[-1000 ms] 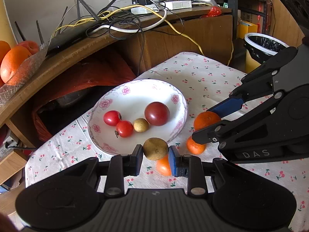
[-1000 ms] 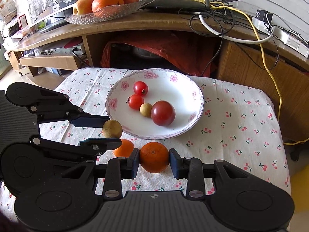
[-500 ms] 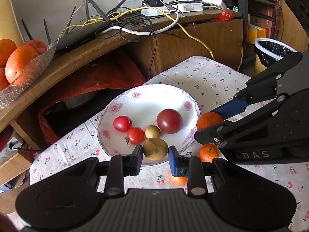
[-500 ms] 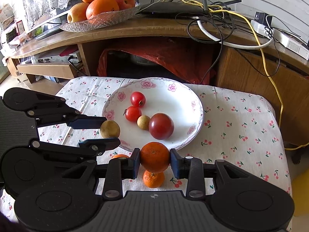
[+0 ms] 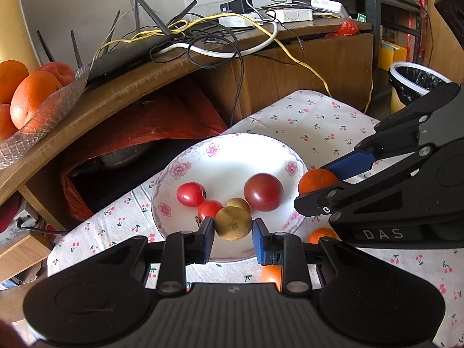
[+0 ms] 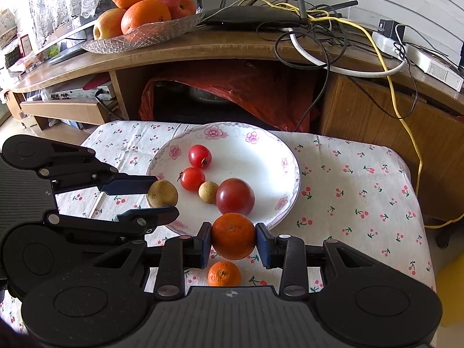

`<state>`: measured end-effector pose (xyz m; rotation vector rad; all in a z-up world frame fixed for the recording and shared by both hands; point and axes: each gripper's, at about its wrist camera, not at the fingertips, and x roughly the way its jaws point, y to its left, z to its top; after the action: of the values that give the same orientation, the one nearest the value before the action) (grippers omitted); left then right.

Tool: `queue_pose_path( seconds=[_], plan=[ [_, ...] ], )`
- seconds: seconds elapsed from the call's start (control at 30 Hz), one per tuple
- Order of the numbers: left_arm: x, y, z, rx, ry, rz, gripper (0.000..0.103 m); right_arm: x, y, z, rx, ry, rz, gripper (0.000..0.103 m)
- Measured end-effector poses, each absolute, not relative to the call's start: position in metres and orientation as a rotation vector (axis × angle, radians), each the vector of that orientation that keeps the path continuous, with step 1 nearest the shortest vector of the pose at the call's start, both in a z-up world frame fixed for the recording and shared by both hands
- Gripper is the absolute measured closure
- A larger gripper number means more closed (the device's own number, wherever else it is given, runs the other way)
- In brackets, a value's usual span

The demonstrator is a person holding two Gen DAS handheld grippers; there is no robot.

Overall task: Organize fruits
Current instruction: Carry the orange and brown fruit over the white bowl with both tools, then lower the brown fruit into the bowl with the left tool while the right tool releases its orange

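Observation:
My left gripper [image 5: 233, 233] is shut on a brown round fruit [image 5: 233, 223] and holds it over the near rim of the white flowered plate [image 5: 232, 156]. My right gripper [image 6: 233, 239] is shut on an orange [image 6: 233, 236] just in front of the plate [image 6: 255, 150]. The plate holds two small red tomatoes [image 6: 200, 155], a small brown fruit [image 6: 208, 192] and a large dark tomato [image 6: 235, 196]. Small oranges lie on the cloth below the grippers: one in the right wrist view [image 6: 224, 274], two in the left wrist view [image 5: 320, 235].
The table has a cherry-print cloth [image 6: 348, 179]. Behind it a wooden shelf [image 6: 203, 49] carries a glass dish of oranges and apples [image 6: 139, 14], a router and tangled cables [image 6: 319, 29]. A bin with a black liner [image 5: 414, 81] stands at the far right.
Both grippers have moved forward toward the plate with their fruit. The brown fruit is now over the plate's near rim and the orange has neared its edge.

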<state>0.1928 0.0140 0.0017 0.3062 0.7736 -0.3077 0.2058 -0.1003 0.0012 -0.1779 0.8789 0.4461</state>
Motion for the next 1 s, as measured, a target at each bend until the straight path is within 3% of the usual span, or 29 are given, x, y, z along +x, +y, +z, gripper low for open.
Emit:
queue_pose_path(
  seconds=[1.0],
  plan=[
    [0.210, 0.020, -0.015, 0.276, 0.804, -0.265, 0.067, 0.230, -0.097, -0.016, -0.145, 0.896, 0.464, 0.072]
  ],
)
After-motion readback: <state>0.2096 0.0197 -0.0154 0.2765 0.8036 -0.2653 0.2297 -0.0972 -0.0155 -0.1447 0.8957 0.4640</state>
